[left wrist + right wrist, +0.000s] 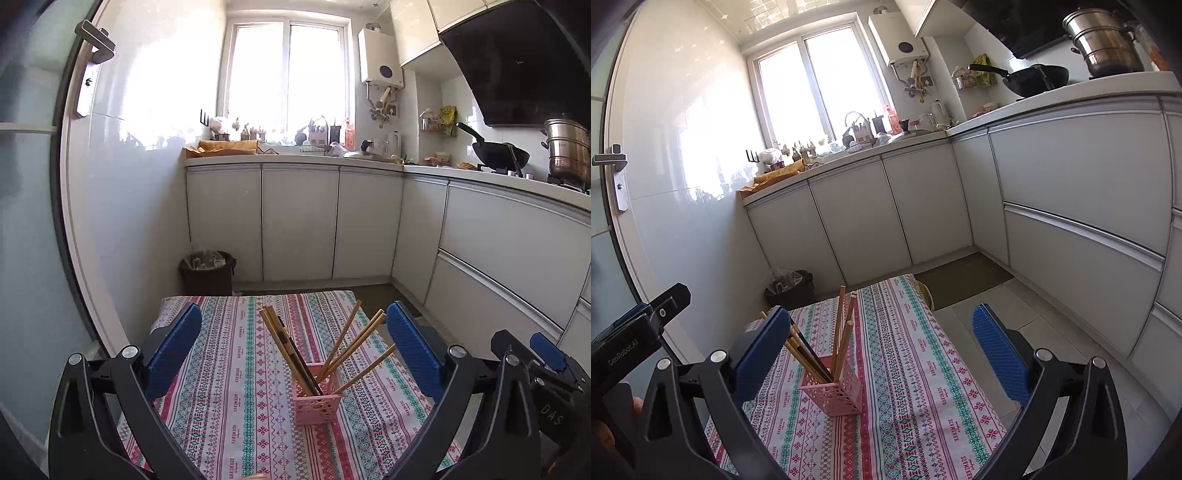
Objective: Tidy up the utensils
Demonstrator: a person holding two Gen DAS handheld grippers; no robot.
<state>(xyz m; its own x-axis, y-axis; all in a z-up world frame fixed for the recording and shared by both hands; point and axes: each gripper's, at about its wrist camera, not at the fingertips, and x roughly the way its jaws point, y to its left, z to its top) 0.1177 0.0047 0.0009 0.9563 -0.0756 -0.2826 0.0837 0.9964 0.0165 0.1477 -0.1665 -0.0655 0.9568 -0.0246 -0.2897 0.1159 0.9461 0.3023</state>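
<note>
Left wrist view: left claw (293, 345) wide open, nothing held, hovering above the near end of the desk (229, 387) with its patterned cloth. Pink holder (318, 400) stands upright on the cloth, centred between the two blue pads and a bit nearer than their tips; chopsticks (343, 347) all sit inside it, one bunch leaning far-left, the rest fanning far-right. No loose utensils visible on the cloth. Right claw's body (546, 373) shows at the right edge. Right wrist view: right claw (881, 349) also spread wide and empty; holder (834, 391) sits left of centre, closer to the left pad, whose tip overlaps part of the left chopstick bunch (803, 350) in view, contact can't be told. Left claw's body (631, 332) at the far left edge. Judged step: sorting looks finished or nearly so, claws standing off. Next move likely just a check or tidying the splayed sticks, needing a slow approach so the light holder doesn't tip.
</note>
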